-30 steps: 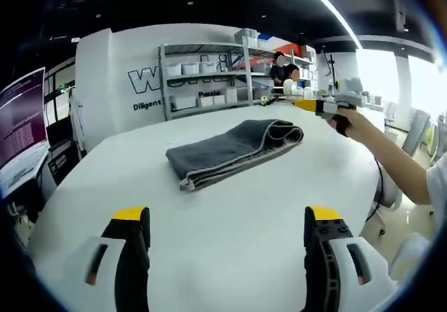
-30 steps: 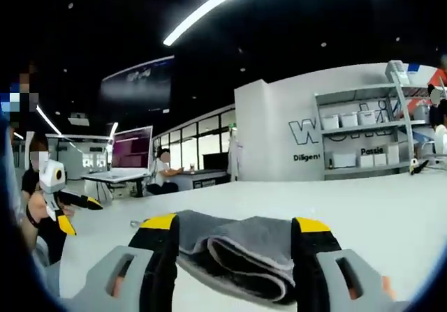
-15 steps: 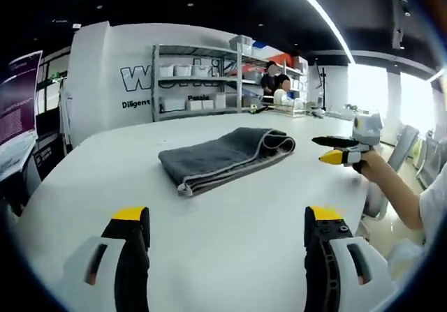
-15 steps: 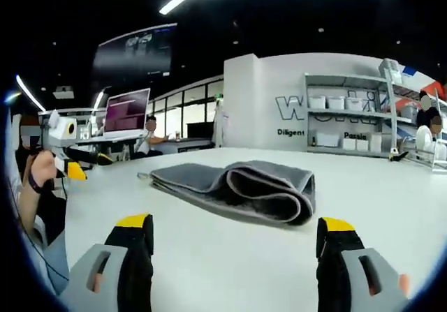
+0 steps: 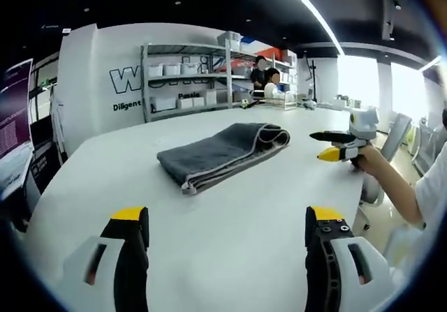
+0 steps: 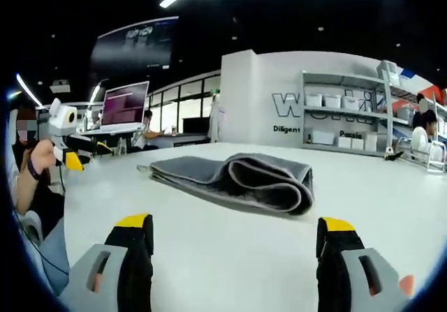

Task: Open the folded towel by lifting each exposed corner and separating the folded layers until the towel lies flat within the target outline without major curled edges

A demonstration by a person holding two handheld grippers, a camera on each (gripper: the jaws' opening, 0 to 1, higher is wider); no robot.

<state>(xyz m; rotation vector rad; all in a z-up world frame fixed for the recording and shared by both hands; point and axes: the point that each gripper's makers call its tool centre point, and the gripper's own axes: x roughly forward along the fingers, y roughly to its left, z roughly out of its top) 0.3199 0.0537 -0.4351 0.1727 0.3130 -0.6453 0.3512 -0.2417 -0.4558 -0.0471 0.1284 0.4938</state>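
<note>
Since a second ago, the right gripper (image 6: 234,246) had backed away from the folded grey cloth towel (image 6: 237,181), and its jaws had spread wide. The left gripper (image 5: 227,246) was wide apart too, gripping nothing. The towel lay folded on the white round table (image 5: 230,207), beyond both grippers.

The folded towel (image 5: 222,151) is dark grey with a paler grey edge band, lying on a plain white table (image 5: 230,221), while both grippers show black jaws tipped in yellow on what looks like light grey bodies, beneath a white wall (image 6: 265,109) with dark lettering.
</note>
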